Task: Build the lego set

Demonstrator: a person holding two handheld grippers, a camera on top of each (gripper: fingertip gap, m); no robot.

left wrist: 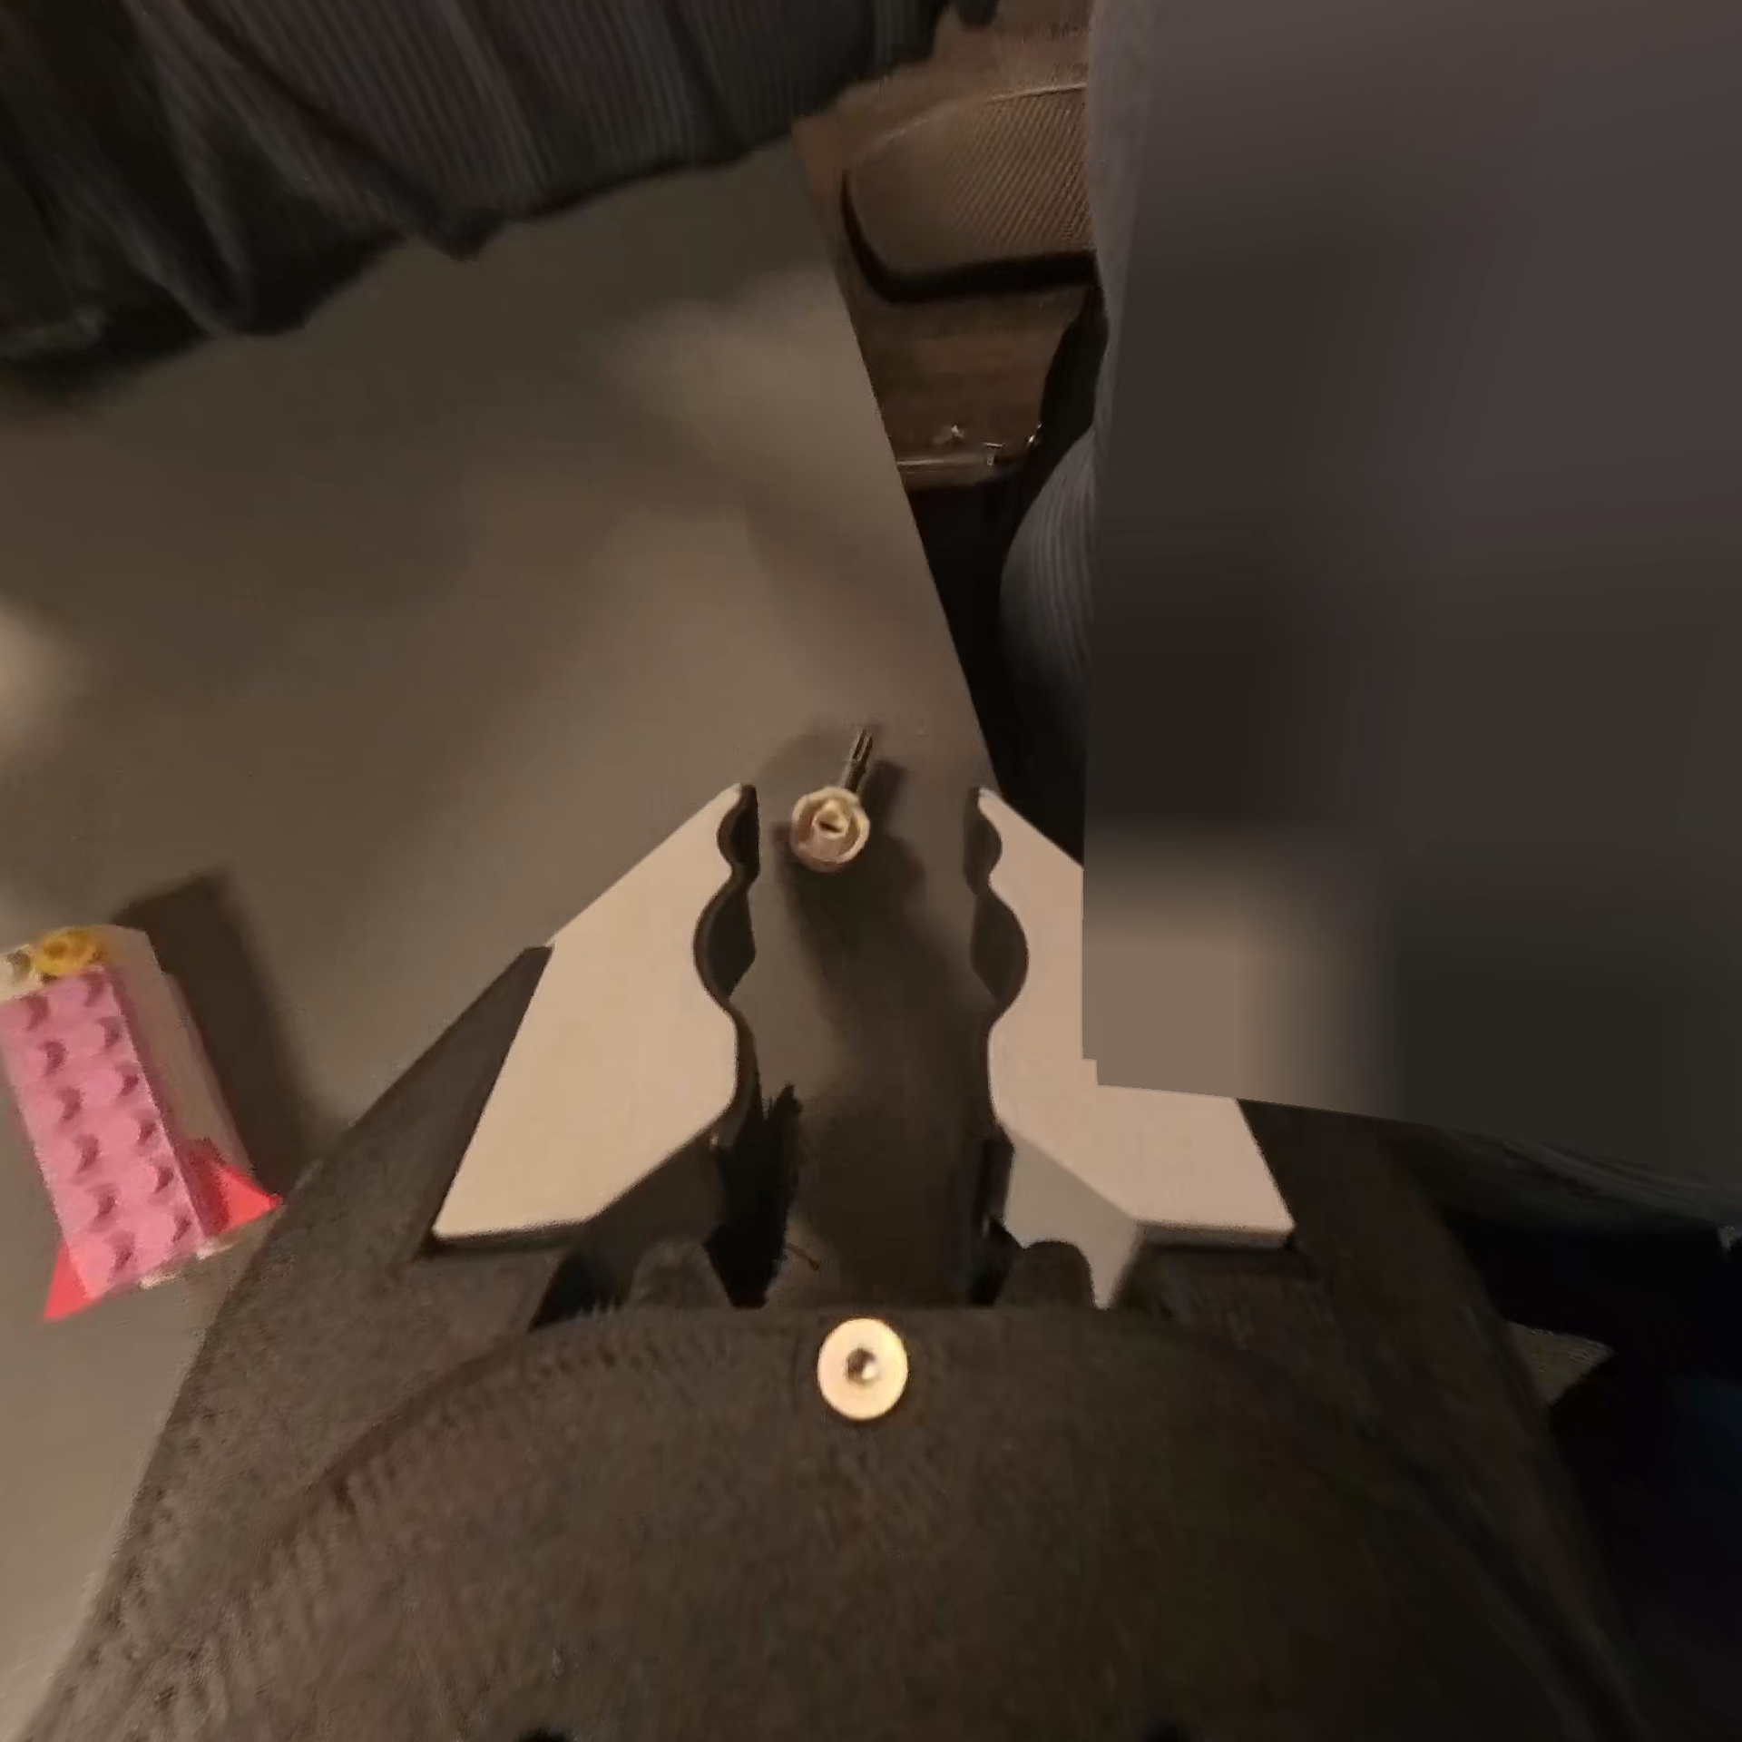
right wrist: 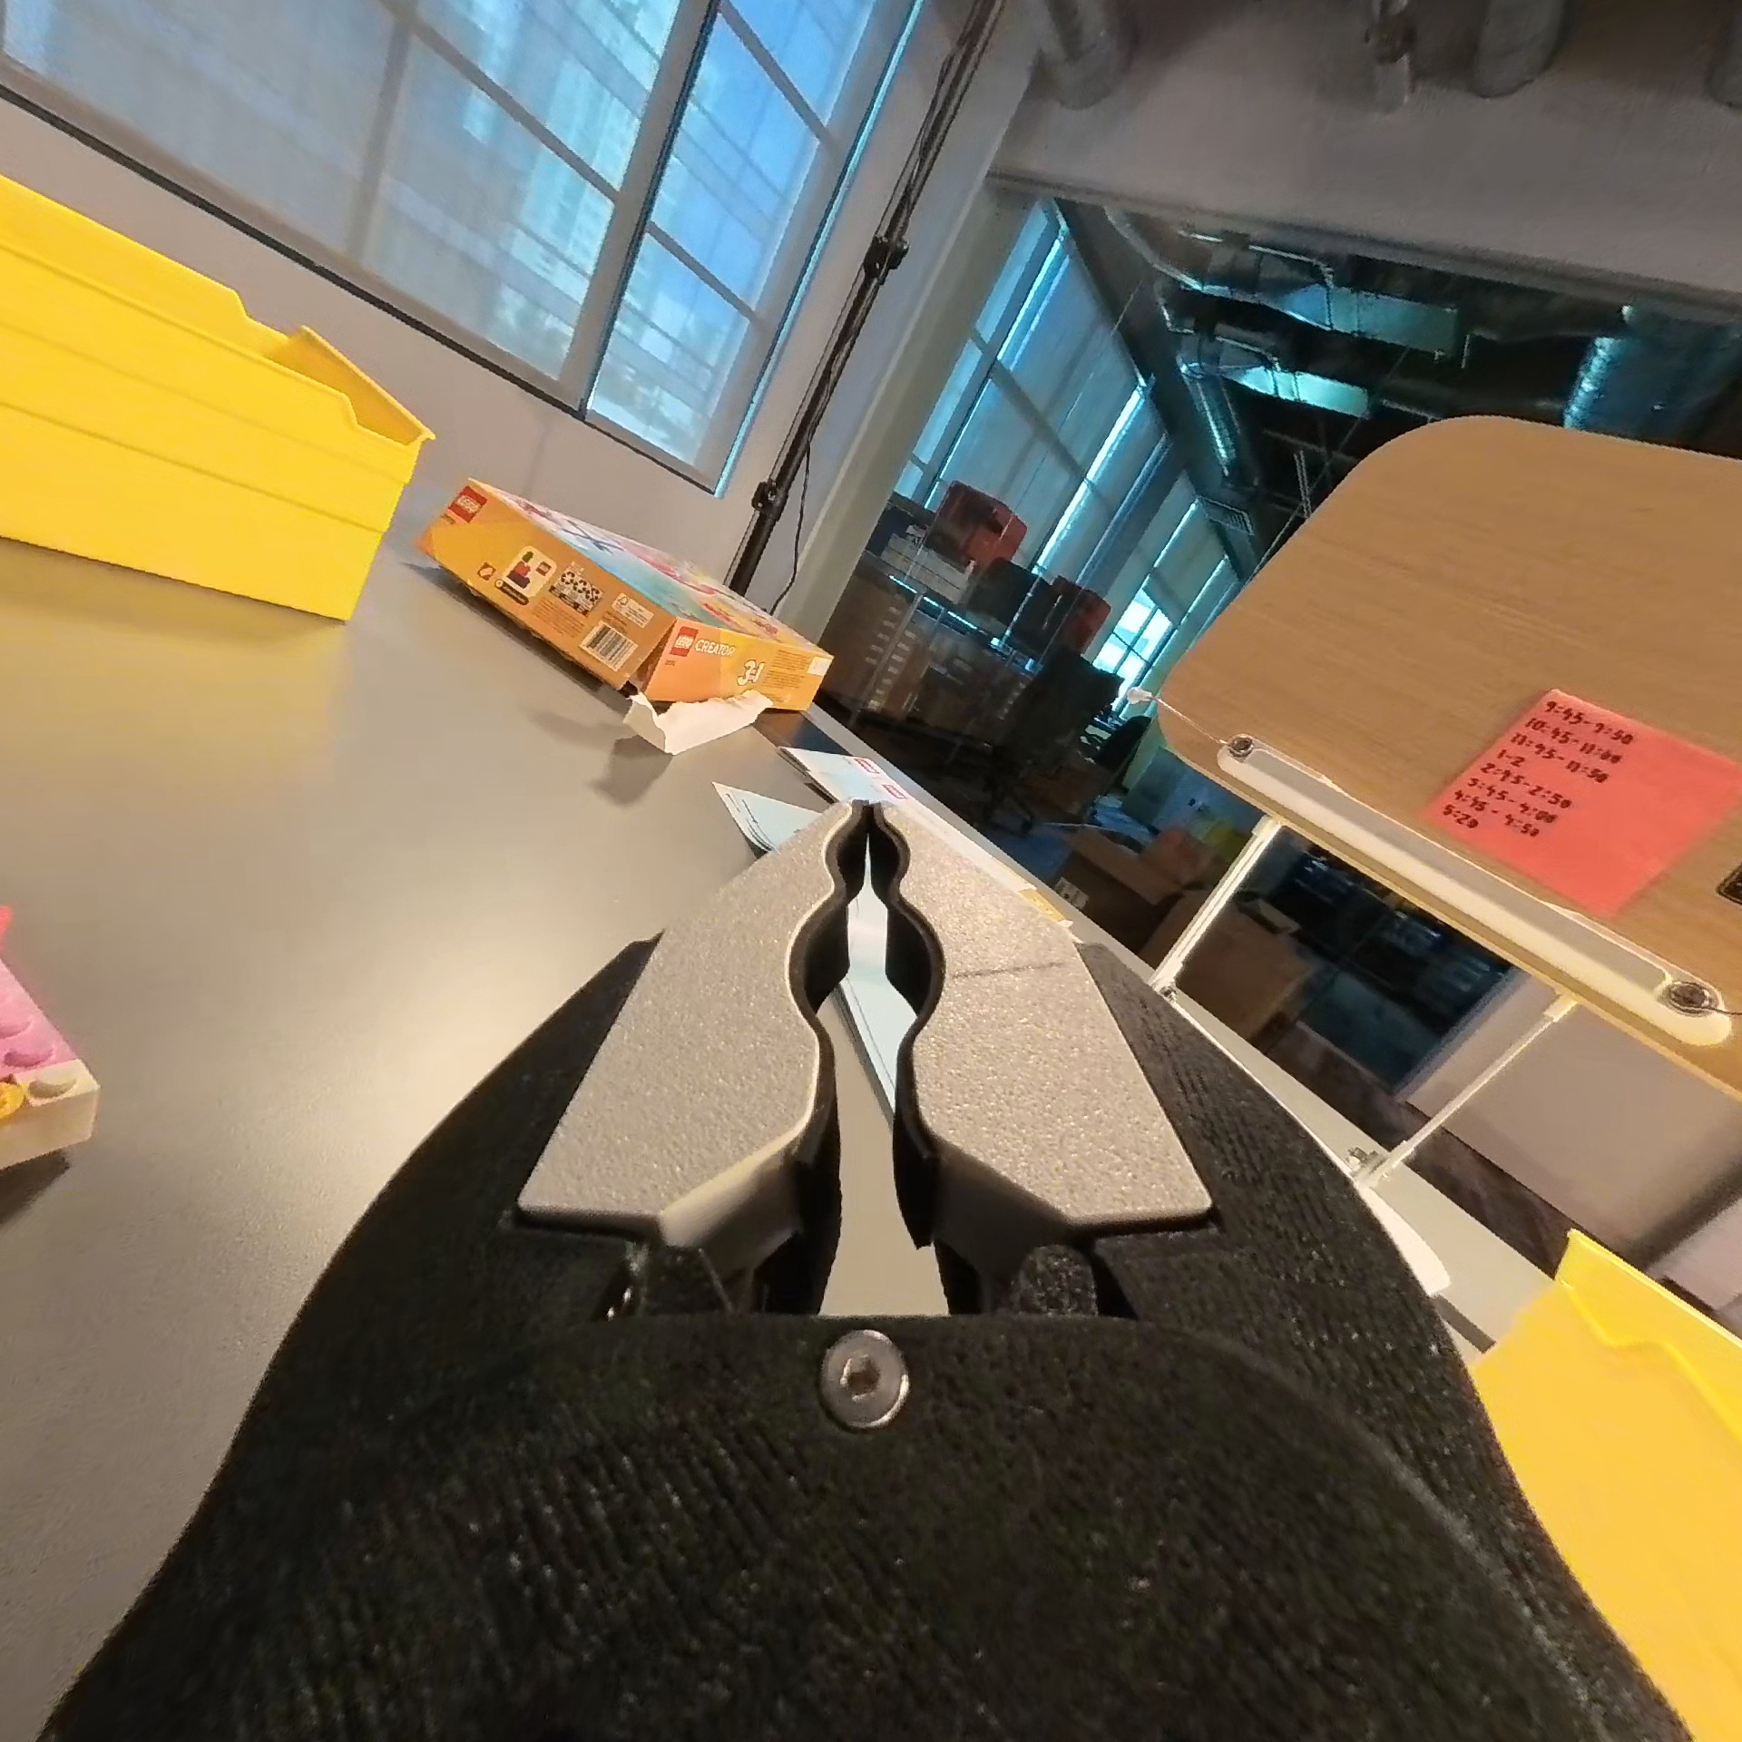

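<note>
In the left wrist view my left gripper (left wrist: pixel 865 801) hangs open over the grey table (left wrist: pixel 424 584) near its right edge. A small cream round piece with a thin dark pin (left wrist: pixel 831 826) lies on the table between the fingertips, nearer the left finger (left wrist: pixel 660 961); neither pad touches it. A pink brick build with red wedges and a white side (left wrist: pixel 123 1122) stands at the left. In the right wrist view my right gripper (right wrist: pixel 869 809) is shut with its tips together and nothing between them, low over the table (right wrist: pixel 330 848). A corner of the pink build (right wrist: pixel 38 1046) shows at the left edge.
Stacked yellow trays (right wrist: pixel 188 452) and an orange toy box (right wrist: pixel 622 613) with torn white paper (right wrist: pixel 688 726) lie at the far side. Leaflets (right wrist: pixel 829 773) lie by the table edge. A wooden board with a pink note (right wrist: pixel 1470 679) stands right; a yellow tray (right wrist: pixel 1640 1414) is near right. Across from one pair of fingers to the other is roughly 25 cm.
</note>
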